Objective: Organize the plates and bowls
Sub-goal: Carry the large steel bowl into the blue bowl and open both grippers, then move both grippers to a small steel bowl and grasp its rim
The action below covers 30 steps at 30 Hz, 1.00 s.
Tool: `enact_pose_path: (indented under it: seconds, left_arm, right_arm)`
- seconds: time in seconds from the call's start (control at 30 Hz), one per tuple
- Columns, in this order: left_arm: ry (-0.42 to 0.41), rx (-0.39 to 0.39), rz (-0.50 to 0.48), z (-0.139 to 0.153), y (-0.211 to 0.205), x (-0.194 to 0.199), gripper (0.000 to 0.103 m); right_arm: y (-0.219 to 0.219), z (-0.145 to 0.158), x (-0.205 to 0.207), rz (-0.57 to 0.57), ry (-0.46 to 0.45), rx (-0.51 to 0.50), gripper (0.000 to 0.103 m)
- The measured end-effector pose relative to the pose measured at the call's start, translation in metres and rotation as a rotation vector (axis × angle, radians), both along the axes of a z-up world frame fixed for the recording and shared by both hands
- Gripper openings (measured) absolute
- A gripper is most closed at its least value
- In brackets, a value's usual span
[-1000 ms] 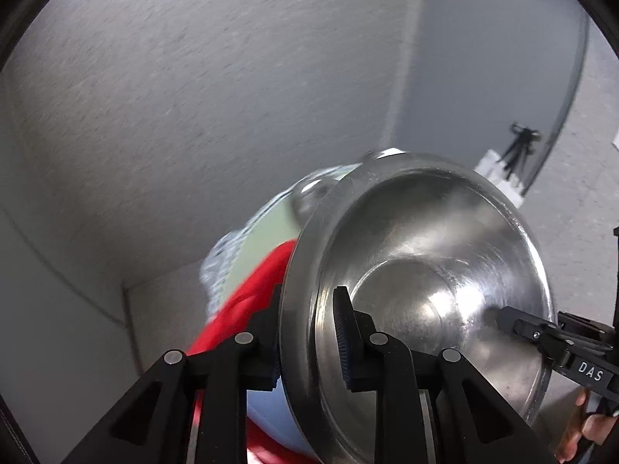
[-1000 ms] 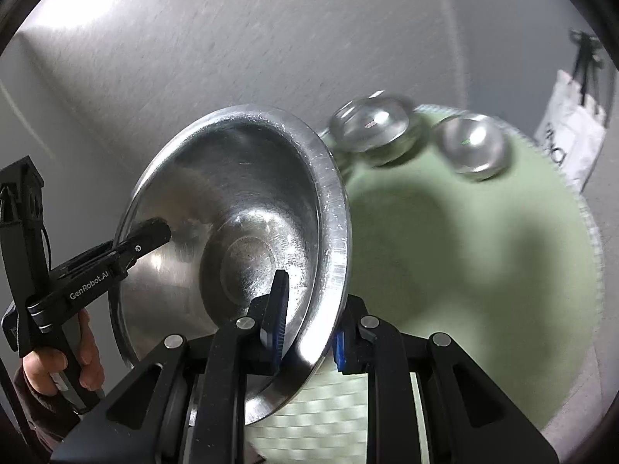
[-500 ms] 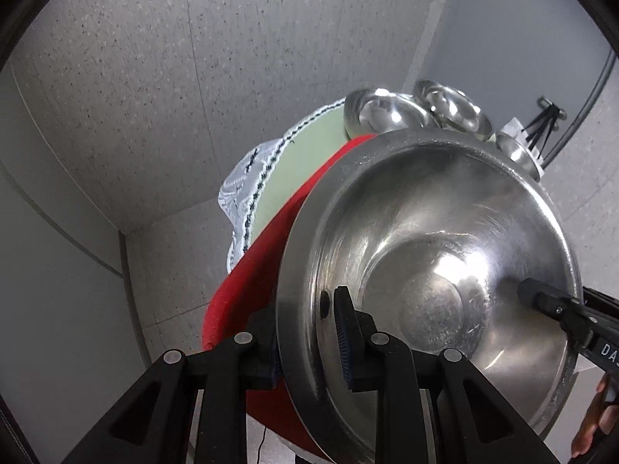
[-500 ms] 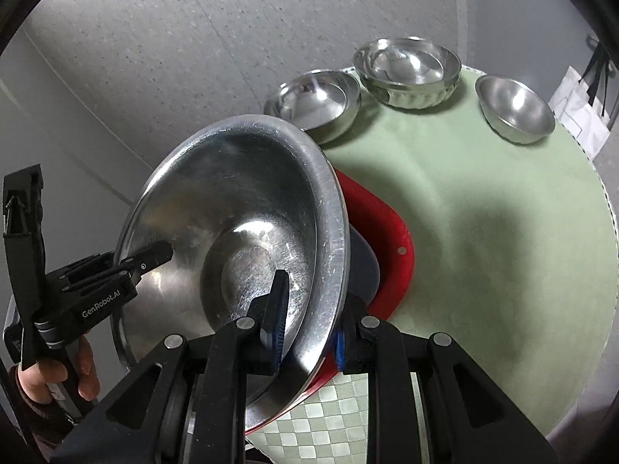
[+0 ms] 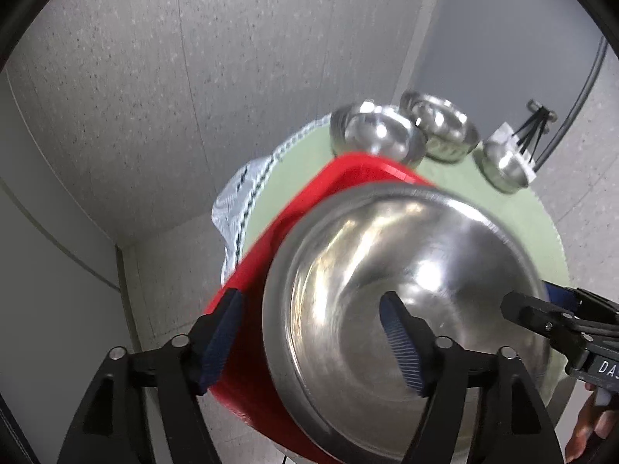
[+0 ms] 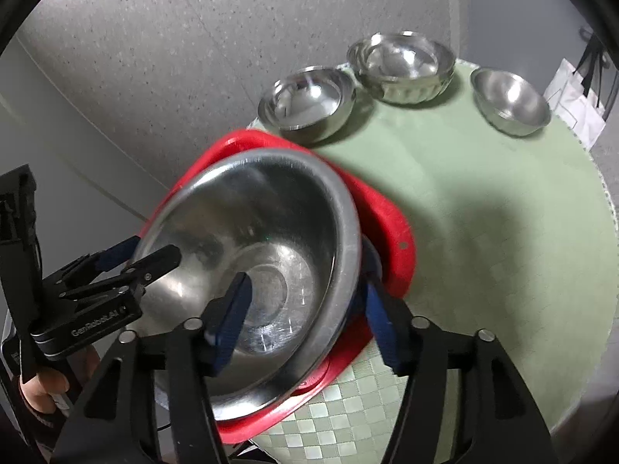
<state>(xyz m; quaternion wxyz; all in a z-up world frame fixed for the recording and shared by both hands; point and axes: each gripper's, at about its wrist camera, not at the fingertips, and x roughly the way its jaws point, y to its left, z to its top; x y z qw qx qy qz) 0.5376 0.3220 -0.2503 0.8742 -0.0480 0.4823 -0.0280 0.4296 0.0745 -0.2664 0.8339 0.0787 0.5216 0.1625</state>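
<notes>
Large steel bowl [image 6: 247,263] sitting tilted in red tray [image 6: 390,228] at near edge of round green counter [image 6: 483,201]. Left gripper [image 5: 309,328] spread wide, fingers straddling bowl's rim, pads apart from metal. Right gripper [image 6: 305,309] likewise wide open across opposite rim, gripping nothing. Possibly a dark blue item under bowl, mostly hidden. Three smaller steel bowls [image 6: 309,100] [image 6: 402,65] [image 6: 510,100] lined up along far edge of counter, well apart from tray.
</notes>
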Motion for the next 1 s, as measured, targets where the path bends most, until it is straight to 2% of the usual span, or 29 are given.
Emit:
enact_pose_path:
  seconds: [0.2,0.3,0.47,0.6,0.77,0.87,0.93,1.0]
  left_arm:
    - [-0.112,0.006,-0.022,0.051,-0.006,-0.017,0.078]
    - [-0.177,0.007,-0.055,0.079,-0.02,-0.019,0.087]
    - [-0.238,-0.012,-0.102,0.111,-0.058,-0.016,0.091]
    - [-0.236,-0.005,-0.136,0.124,-0.096,0.0,0.092]
    - [-0.184,-0.039,-0.135,0.129,-0.145,0.049,0.092]
    - [-0.167,0.031,-0.129,0.123,-0.168,0.083,0.092]
    - [-0.146,0.077,-0.091,0.116,-0.171,0.104,0.092]
    - [-0.116,0.075,-0.074,0.108,-0.169,0.12,0.092]
  right_arm:
    - [-0.029,0.033,-0.002,-0.041,-0.063,0.046,0.07]
    - [-0.047,0.053,0.002,-0.061,-0.1,0.059,0.07]
    - [-0.081,0.072,0.013,-0.089,-0.16,0.088,0.077]
    - [-0.11,0.077,0.031,-0.1,-0.183,0.102,0.077]
    - [-0.152,0.072,0.069,-0.112,-0.181,0.108,0.077]
    - [-0.174,0.063,0.096,-0.114,-0.156,0.117,0.077]
    - [-0.183,0.056,0.115,-0.094,-0.145,0.122,0.077]
    - [-0.188,0.048,0.134,-0.075,-0.137,0.113,0.077]
